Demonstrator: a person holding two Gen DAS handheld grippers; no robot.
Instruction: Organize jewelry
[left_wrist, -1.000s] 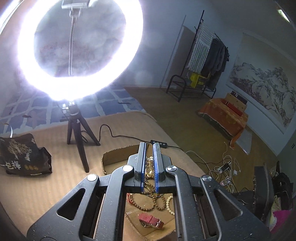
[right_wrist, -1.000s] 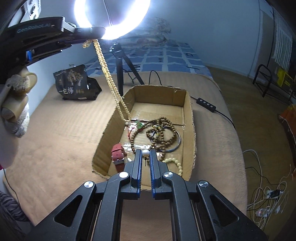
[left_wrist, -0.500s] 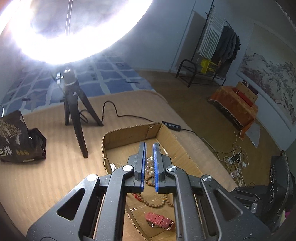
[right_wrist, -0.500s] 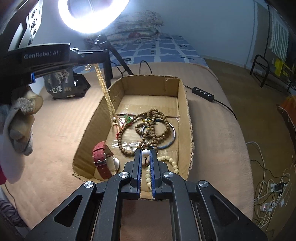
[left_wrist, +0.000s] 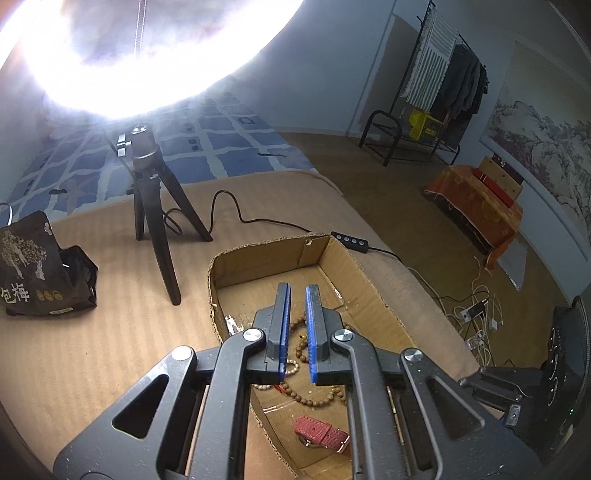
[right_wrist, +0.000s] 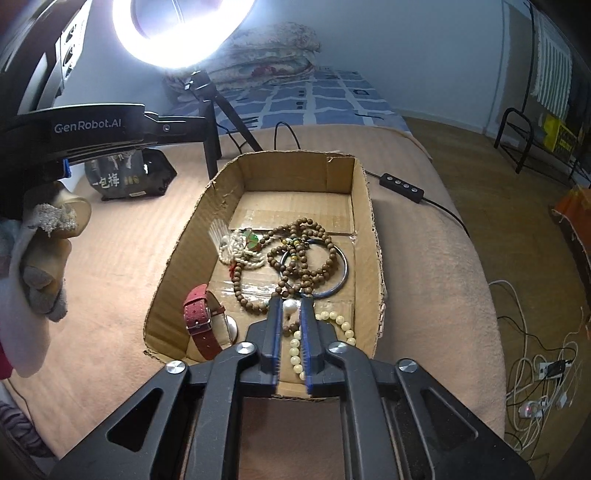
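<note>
A: Jewelry lay heaped in the cardboard box (right_wrist: 364, 206) on the bed. Where were the fingers?

B: The right gripper (right_wrist: 290, 314) had just been opening, nothing pinched, with the pale bead strand (right_wrist: 334, 321) directly beneath, running toward five o'clock. It was nearest.

A: And farther off?

B: At ten o'clock the left gripper (left_wrist: 297, 299) hovered clenched, empty, above the brown beads (right_wrist: 306, 254).

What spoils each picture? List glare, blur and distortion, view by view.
Left wrist view: the ring light burns out the upper left and hazes the tripod; the fisheye bends the walls. Right wrist view: the glare stays small at the top; the cardboard box is evenly lit and sharp, with tape glinting on its floor.
</note>
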